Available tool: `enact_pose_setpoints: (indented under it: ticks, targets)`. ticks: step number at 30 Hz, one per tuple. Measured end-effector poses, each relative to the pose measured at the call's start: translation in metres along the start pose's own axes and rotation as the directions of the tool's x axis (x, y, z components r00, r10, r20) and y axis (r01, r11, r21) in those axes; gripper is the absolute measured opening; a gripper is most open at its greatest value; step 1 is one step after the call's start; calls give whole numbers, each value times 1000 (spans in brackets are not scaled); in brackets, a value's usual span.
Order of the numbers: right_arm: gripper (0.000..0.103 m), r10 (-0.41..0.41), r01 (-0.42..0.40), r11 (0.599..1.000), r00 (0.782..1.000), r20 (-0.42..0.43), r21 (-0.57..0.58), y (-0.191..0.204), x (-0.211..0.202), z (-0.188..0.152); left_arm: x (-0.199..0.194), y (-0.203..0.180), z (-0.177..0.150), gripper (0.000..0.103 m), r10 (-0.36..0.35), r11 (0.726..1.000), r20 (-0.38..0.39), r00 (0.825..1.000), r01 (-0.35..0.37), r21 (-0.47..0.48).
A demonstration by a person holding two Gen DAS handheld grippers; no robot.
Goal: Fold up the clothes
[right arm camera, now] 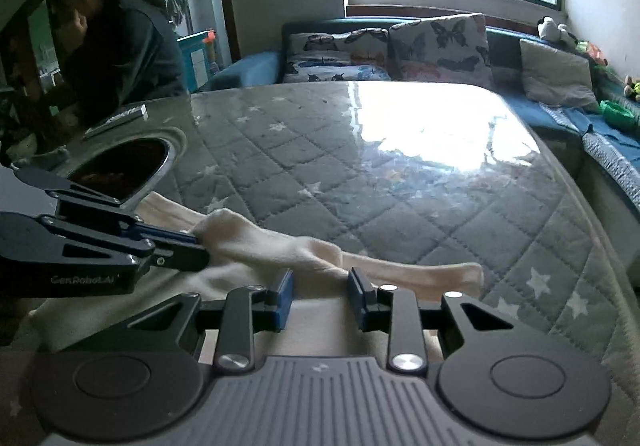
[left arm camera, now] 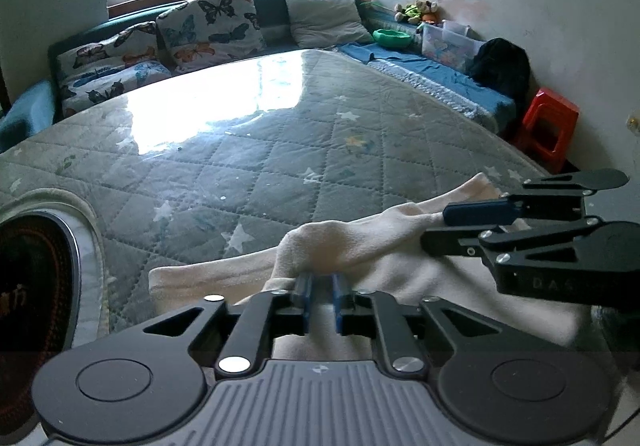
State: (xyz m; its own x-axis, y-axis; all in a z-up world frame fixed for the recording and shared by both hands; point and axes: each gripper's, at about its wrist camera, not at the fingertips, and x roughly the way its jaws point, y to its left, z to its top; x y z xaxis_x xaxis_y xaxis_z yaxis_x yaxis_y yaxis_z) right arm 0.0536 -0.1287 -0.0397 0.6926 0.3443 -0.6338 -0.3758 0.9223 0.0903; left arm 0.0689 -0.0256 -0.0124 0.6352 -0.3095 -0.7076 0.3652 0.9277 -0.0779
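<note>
A cream fleece garment [left arm camera: 340, 242] lies bunched along the near edge of a grey quilted star-pattern table cover [left arm camera: 240, 166]. My left gripper [left arm camera: 321, 278] sits at a raised fold of it, blue pads a little apart, with the fold at their tips and no clear pinch. In the right wrist view that gripper [right arm camera: 196, 246] reaches in from the left to the garment [right arm camera: 260, 242]. My right gripper [right arm camera: 320, 278] stands open over the garment's thick edge, with a wide gap between its pads. In the left wrist view it [left arm camera: 434, 230] comes in from the right, fingers straddling the cloth edge.
A dark oval opening with a metal rim [right arm camera: 120, 166] is set in the table's left part. A person in a dark top [right arm camera: 120, 46] leans at the far left corner. Butterfly cushions [left arm camera: 208, 26] line a blue sofa behind. A red stool [left arm camera: 548, 130] stands at right.
</note>
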Motion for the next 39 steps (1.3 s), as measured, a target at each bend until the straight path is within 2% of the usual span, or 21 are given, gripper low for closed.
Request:
enact_pose_setpoints:
  ticks: [1,2,5,8,10,15,21,28,32,36,39]
  targets:
    - [30,2,-2,1000,1000,10,-6,2,-5,0,-4,0,-1,32,-1,1000,8,1000,1,3]
    - [30,5,-5,1000,1000,20,-11,5,-11,1,-9,-1,-2,34,5,1000,19,1000,-5,12]
    - [31,27,-26,999,999,36,-36,14,-26,-2,-25,-4,-7,35,13,1000,45,999,-14,25]
    - [37,59,-56,997,998,36,-60,23,-37,-10,-45,-8,-18,32,-22,1000,64,998,21,19]
    - [37,71,-68,995,997,36,-73,29,-43,-17,-58,-12,-30,32,-49,999,70,996,48,16]
    - [41,62,-60,994,998,25,-92,36,-41,-34,-76,-17,-55,32,-95,995,71,993,96,-12]
    - [49,72,-69,996,997,34,-61,34,-36,-42,-75,5,-69,28,-89,990,52,995,94,-103]
    - [53,79,-75,995,995,60,-58,33,-36,-48,-89,16,-80,25,-59,989,70,996,68,-133]
    - [61,82,-77,995,994,70,-71,35,-35,-49,-88,24,-89,27,-45,986,76,996,56,-155]
    - [64,81,-75,994,993,85,-79,36,-35,-51,-90,25,-84,26,-34,987,60,998,43,-152]
    - [65,80,-72,994,992,96,-84,37,-36,-54,-96,20,-76,31,-23,990,62,998,31,-138]
